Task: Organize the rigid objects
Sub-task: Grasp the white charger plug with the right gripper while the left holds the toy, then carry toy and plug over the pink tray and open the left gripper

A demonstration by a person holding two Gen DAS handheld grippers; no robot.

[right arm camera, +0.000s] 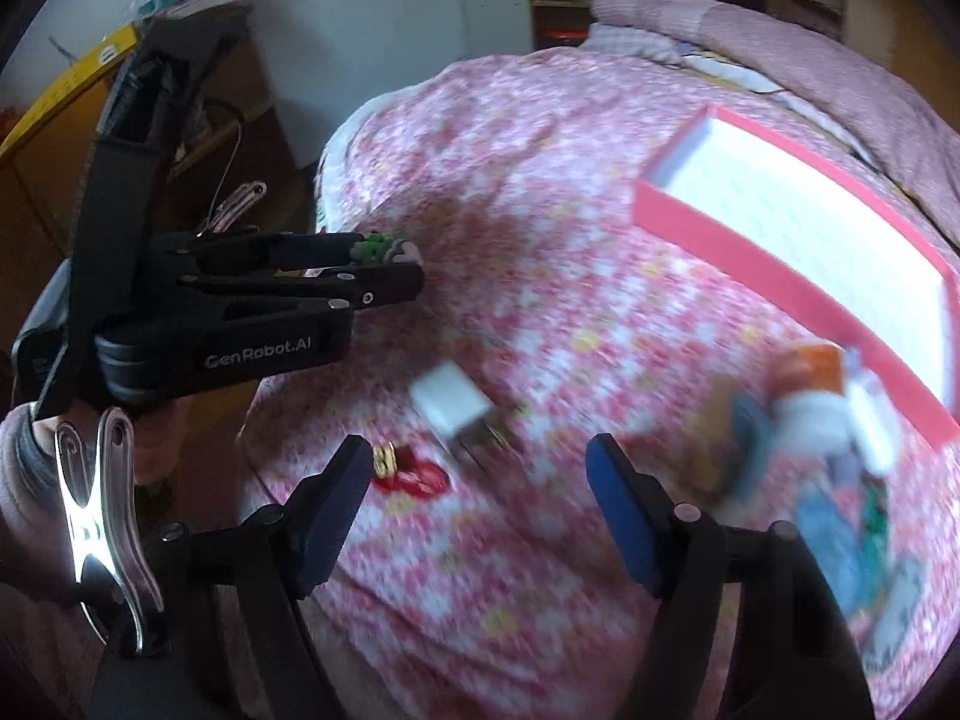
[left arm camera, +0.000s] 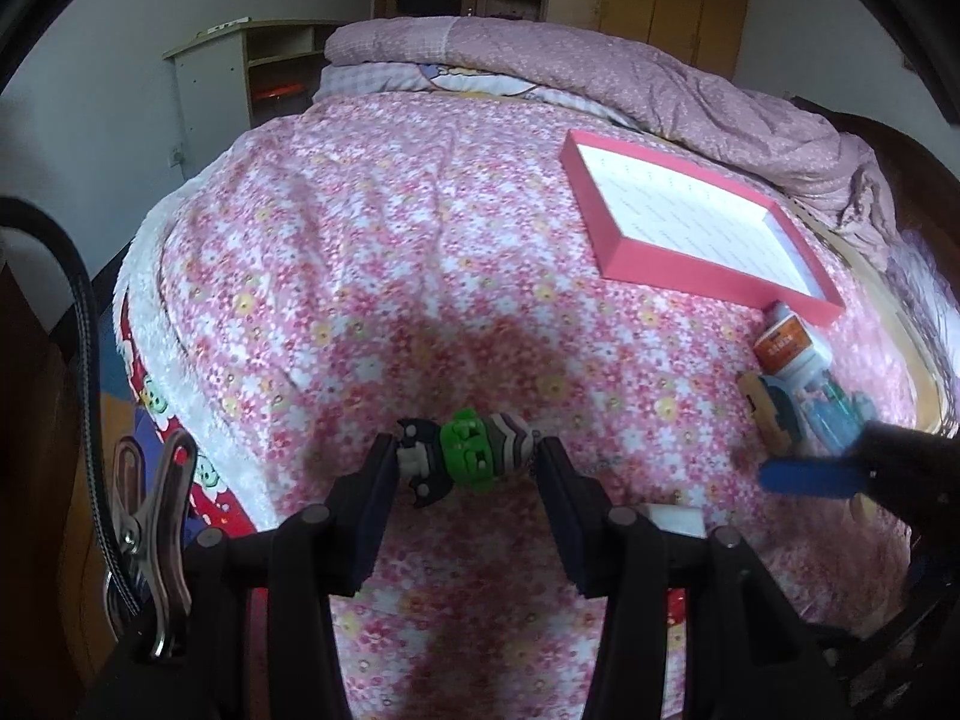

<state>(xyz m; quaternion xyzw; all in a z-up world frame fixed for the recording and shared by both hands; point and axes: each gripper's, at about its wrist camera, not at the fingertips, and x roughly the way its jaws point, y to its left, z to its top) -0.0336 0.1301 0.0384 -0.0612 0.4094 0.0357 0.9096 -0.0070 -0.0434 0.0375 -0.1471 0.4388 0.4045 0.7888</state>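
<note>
My left gripper (left arm camera: 465, 468) is shut on a small toy figure (left arm camera: 474, 459) with a green middle, a grey-black end and a striped end, held crosswise above the flowered bedspread. The right wrist view shows that gripper (right arm camera: 390, 267) at the left with the toy figure (right arm camera: 378, 249) in its tips. My right gripper (right arm camera: 480, 450) stands open with nothing between its pads, just short of a white charger plug (right arm camera: 450, 402) on the bed. One blue pad of the right gripper (left arm camera: 804, 476) reaches in at the right of the left wrist view.
A shallow pink-rimmed box (left arm camera: 618, 252) with a white inside lies far right on the bed (left arm camera: 390, 240). Beside its near corner are an orange-and-white tube (left arm camera: 786, 348), a wooden piece (left arm camera: 765, 414) and bluish items. A small red-and-gold thing (right arm camera: 414, 474) lies near the plug. A folded quilt (left arm camera: 660, 72) sits behind.
</note>
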